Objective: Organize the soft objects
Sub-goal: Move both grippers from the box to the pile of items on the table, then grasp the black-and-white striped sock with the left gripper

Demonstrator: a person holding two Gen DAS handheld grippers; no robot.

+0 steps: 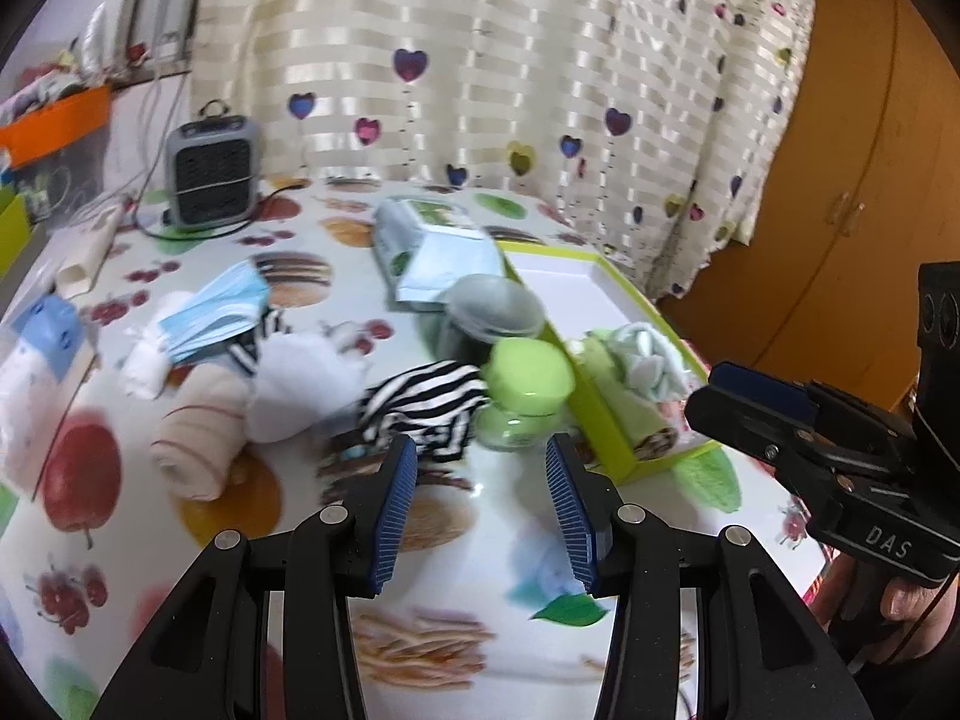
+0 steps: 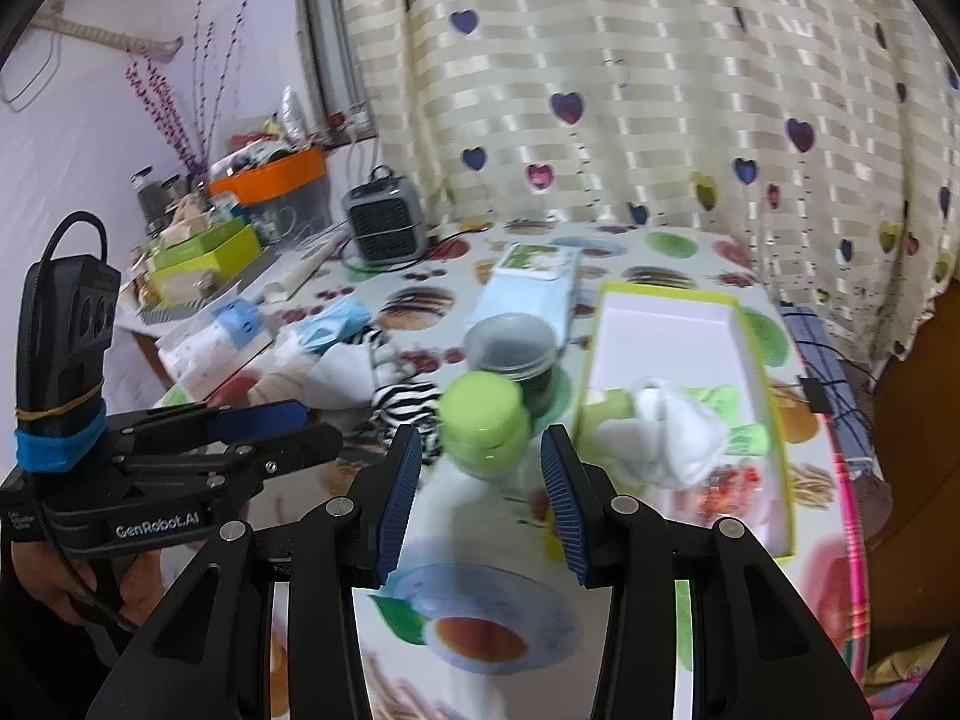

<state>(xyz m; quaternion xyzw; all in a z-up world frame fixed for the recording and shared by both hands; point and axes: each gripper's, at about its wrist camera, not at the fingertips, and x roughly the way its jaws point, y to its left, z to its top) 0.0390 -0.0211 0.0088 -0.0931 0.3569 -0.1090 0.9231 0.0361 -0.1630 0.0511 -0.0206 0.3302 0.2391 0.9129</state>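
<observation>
A black-and-white striped cloth lies just beyond my left gripper, which is open with nothing between its fingers. White socks, a beige rolled cloth and a blue face mask lie further left. A green-edged box on the right holds a pale green and white cloth. My right gripper is open and empty, just short of a green-lidded jar. The box with its white cloth sits to its right. The striped cloth shows left of the jar.
A grey-lidded jar and a light blue packet stand behind the green-lidded jar. A small grey fan heater sits at the table's back left. A tissue pack lies far left. Curtains hang behind the fruit-print tablecloth.
</observation>
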